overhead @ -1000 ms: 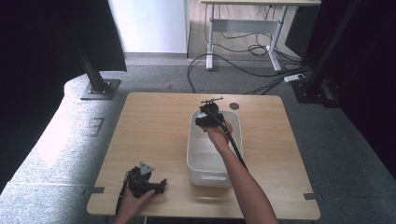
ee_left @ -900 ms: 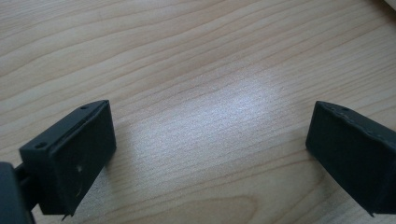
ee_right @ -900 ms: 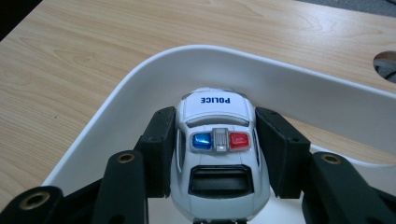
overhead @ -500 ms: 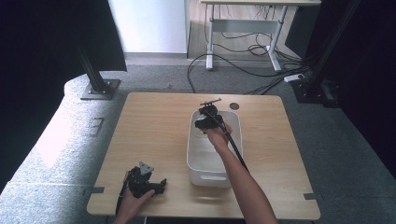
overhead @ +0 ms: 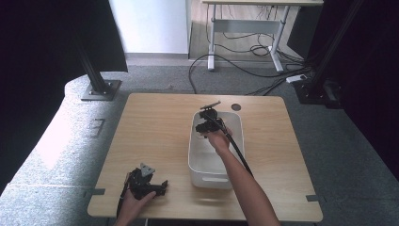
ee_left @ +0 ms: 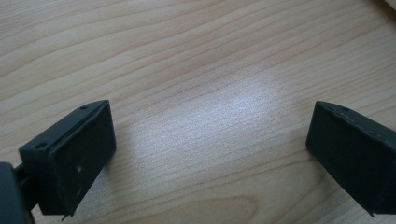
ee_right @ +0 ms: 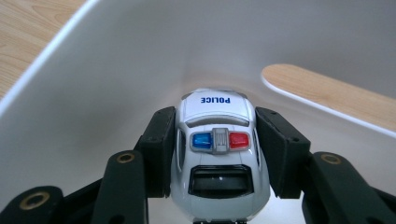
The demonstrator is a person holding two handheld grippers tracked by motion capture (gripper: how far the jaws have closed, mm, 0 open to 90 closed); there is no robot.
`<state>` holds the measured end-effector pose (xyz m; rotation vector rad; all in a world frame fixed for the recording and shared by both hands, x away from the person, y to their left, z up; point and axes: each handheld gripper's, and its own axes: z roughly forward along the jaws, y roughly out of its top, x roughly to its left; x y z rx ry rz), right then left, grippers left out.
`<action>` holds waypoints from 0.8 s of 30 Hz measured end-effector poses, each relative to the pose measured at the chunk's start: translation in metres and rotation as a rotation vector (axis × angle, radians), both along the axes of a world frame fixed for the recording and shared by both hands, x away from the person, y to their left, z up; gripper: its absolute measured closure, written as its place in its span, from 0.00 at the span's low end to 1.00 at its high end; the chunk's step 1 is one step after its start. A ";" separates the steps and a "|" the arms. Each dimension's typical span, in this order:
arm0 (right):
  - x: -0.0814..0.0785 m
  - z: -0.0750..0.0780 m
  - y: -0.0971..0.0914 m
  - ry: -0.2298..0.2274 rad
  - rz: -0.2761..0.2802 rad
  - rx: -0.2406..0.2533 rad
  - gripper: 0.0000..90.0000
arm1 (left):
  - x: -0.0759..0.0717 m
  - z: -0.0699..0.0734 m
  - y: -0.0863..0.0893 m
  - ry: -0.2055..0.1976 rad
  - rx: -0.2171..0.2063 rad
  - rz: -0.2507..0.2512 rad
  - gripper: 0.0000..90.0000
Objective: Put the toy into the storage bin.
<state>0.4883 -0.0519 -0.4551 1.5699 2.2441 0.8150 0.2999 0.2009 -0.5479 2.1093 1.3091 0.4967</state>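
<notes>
Nothing has shifted since the earlier frames. Left tongs (overhead: 162,184) rest at the tabletop's (overhead: 155,127) seven o'clock corner, jaws spread wide over bare wood, open room toward twelve. Right tongs (ee_right: 216,149) grip a toy police car (ee_right: 218,149) by its sides, inside the white bin (overhead: 194,160) near its twelve o'clock wall.

Your white toy police car (ee_right: 218,154) carried a blue and red light bar across its roof and the word POLICE in blue on its hood. It sat nose-first inside the white plastic bin (overhead: 202,162), near a curved inner corner, pinched at both flanks.
</notes>
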 end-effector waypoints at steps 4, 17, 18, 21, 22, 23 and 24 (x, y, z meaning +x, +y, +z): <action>0.002 -0.003 -0.002 0.022 -0.007 -0.001 0.56 | 0.000 0.000 0.000 0.000 0.000 0.000 0.02; 0.005 -0.011 -0.003 0.067 -0.008 -0.002 0.56 | 0.000 0.000 0.000 -0.001 0.000 0.000 0.02; 0.005 -0.012 -0.003 0.068 -0.006 -0.007 0.56 | 0.000 0.000 0.000 -0.001 0.000 0.000 0.02; 0.006 -0.014 -0.003 0.080 -0.004 -0.009 0.56 | 0.000 0.000 0.000 -0.001 0.000 0.000 0.02; 0.006 -0.015 -0.003 0.081 -0.003 -0.011 0.56 | 0.000 0.000 0.000 -0.001 0.000 0.000 0.02; 0.006 -0.016 -0.003 0.083 -0.001 -0.017 0.56 | 0.000 0.000 0.000 -0.001 -0.001 0.000 0.02; 0.006 -0.017 -0.002 0.086 0.003 -0.020 0.56 | 0.000 0.000 0.000 -0.001 -0.001 0.001 0.02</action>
